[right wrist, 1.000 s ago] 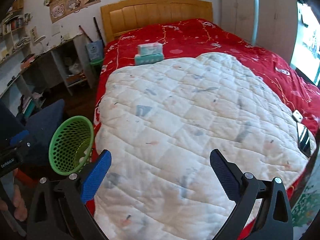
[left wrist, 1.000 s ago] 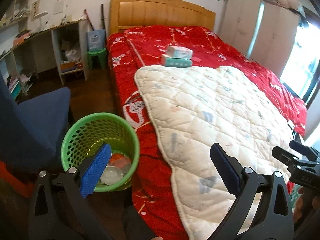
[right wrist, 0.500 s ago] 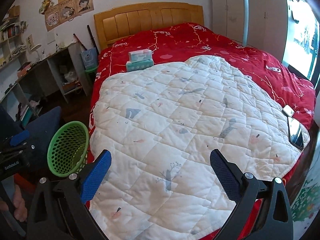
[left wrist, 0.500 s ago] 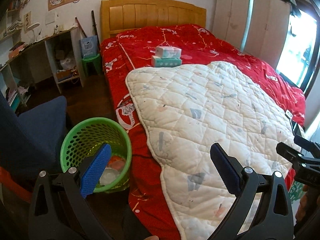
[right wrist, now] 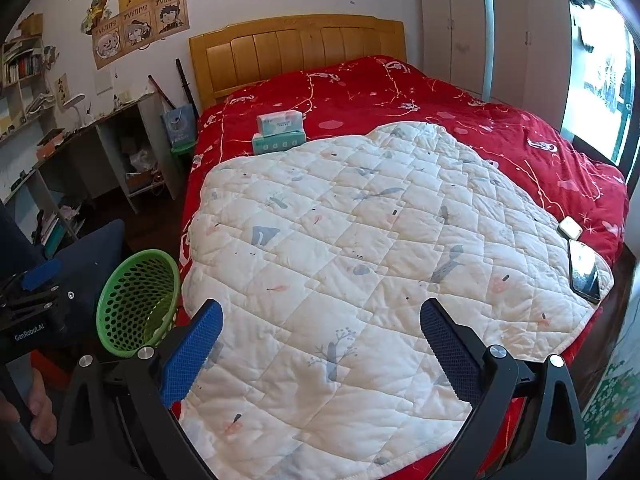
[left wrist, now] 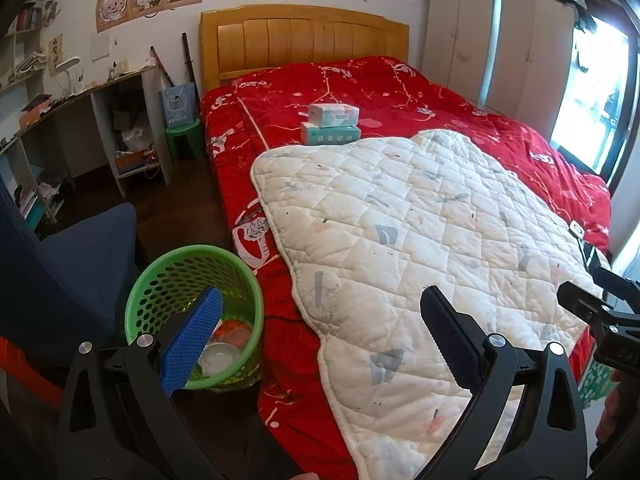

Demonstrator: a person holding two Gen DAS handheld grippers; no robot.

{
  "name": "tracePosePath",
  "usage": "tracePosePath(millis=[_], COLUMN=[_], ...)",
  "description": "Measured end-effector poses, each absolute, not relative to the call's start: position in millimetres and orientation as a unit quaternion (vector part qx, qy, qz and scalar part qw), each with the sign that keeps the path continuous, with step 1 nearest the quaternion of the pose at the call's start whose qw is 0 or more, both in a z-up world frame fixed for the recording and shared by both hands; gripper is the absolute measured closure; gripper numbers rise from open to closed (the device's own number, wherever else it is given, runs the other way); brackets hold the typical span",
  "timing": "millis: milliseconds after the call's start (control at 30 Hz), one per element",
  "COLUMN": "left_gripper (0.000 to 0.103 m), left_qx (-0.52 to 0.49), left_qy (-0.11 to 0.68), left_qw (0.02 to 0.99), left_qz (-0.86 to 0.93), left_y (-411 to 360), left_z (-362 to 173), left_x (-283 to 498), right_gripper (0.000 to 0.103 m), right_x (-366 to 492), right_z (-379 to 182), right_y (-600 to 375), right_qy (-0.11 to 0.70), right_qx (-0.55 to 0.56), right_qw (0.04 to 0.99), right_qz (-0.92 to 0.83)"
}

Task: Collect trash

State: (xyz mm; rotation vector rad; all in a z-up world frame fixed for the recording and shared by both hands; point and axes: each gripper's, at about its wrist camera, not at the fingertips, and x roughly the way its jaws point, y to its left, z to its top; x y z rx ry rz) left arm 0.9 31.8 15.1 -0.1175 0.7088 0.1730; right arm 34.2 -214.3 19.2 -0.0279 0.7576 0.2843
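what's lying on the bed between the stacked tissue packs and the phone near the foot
Only the white quilted blanket lies between the two stacked teal tissue packs and the dark phone; no loose trash shows on it, clearest in the right wrist view.

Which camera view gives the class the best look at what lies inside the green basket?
The left wrist view. It looks down into the green basket, so a clear cup-like piece and something orange show at the bottom. The right wrist view catches the green basket from the side: only its mesh wall and rim show, and the contents stay hidden.
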Motion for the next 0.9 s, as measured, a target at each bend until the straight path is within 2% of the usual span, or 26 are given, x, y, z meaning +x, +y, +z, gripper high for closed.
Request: tracePosePath(millis=[900], left_gripper=[0.005], left_qx=[-0.054], left_qy=[0.342], left_qw=[0.934], left_qz=[0.089], left_y=[26.0], left_z=[17.7], left_x=[-3.8], right_gripper=[0.007], right_x=[32.2], right_z=[23.5], right_y=[-217.3], right_qy=[0.367], right_qx=[-0.011], right_qw=[0.92], right_qz=[0.139])
